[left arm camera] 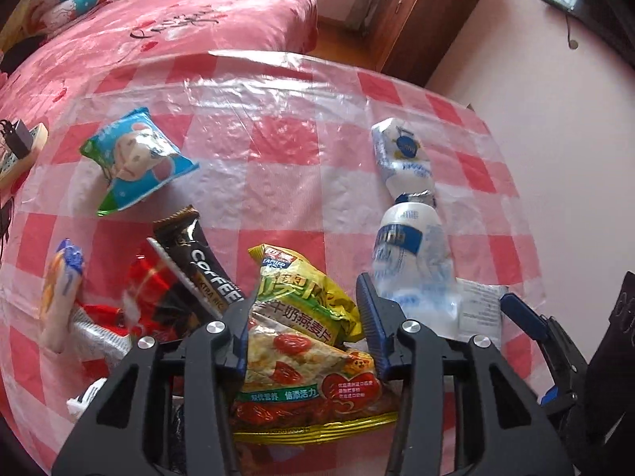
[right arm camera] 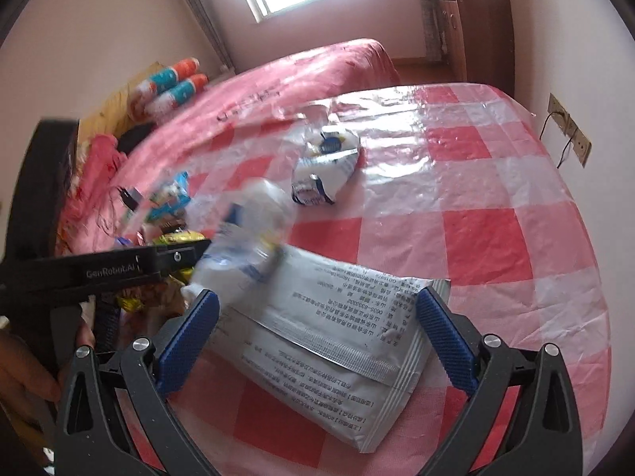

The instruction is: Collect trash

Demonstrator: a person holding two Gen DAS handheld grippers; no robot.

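Observation:
Trash lies on a red-and-white checked plastic sheet. My left gripper is open, its fingers on either side of a yellow oatmeal packet lying on a pile of wrappers. A black coffee sachet and red wrappers lie to its left, a blue-green snack bag farther back. My right gripper is open around a silver printed pouch. A crushed clear plastic bottle is blurred above the pouch's left end. A white-blue wrapper lies beyond.
The sheet covers a pink bed. A wooden cabinet stands beyond it. A charger and power strip sit at the left edge. A wall socket with a cable is to the right.

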